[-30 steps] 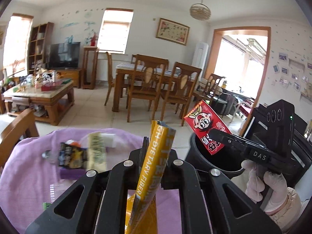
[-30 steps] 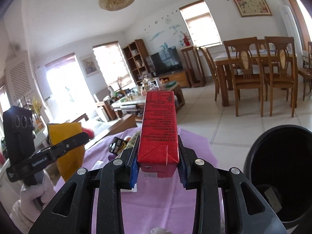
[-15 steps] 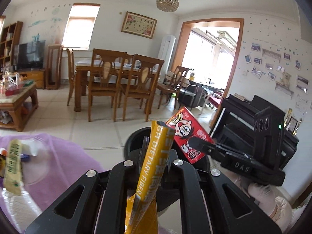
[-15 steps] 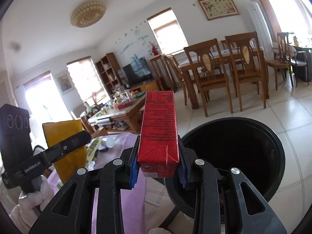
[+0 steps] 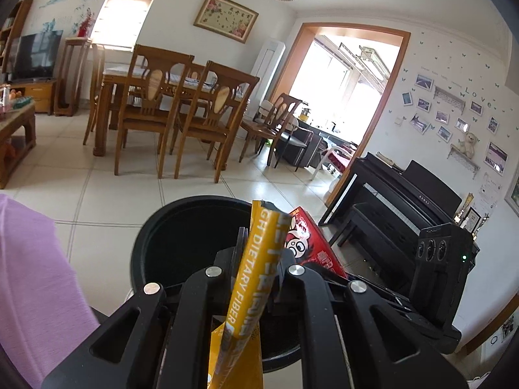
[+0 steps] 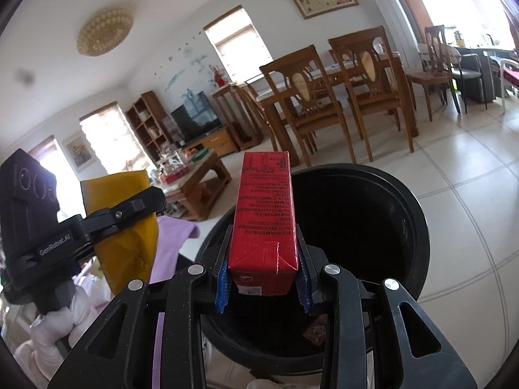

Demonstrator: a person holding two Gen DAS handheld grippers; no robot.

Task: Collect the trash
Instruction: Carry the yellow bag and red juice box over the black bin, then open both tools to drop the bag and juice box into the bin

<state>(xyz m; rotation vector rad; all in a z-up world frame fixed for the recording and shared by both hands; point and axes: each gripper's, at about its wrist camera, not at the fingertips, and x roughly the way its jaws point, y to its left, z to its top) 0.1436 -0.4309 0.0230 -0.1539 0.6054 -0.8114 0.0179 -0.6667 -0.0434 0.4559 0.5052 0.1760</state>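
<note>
My left gripper is shut on a yellow dietary-fiber packet, held upright over the near rim of a black trash bin. My right gripper is shut on a red drink carton, held upright over the same bin. The right gripper and its red carton show to the right in the left wrist view. The left gripper and its yellow packet show at the left in the right wrist view. A scrap of trash lies inside the bin.
A purple-covered table is at the left, beside the bin. Wooden dining chairs and a table stand across the tiled floor. A black piano is at the right. A coffee table stands further back.
Both grippers have swung from the purple table to the black bin, carrying the yellow packet and the red carton. The bin now fills the middle of both views.
</note>
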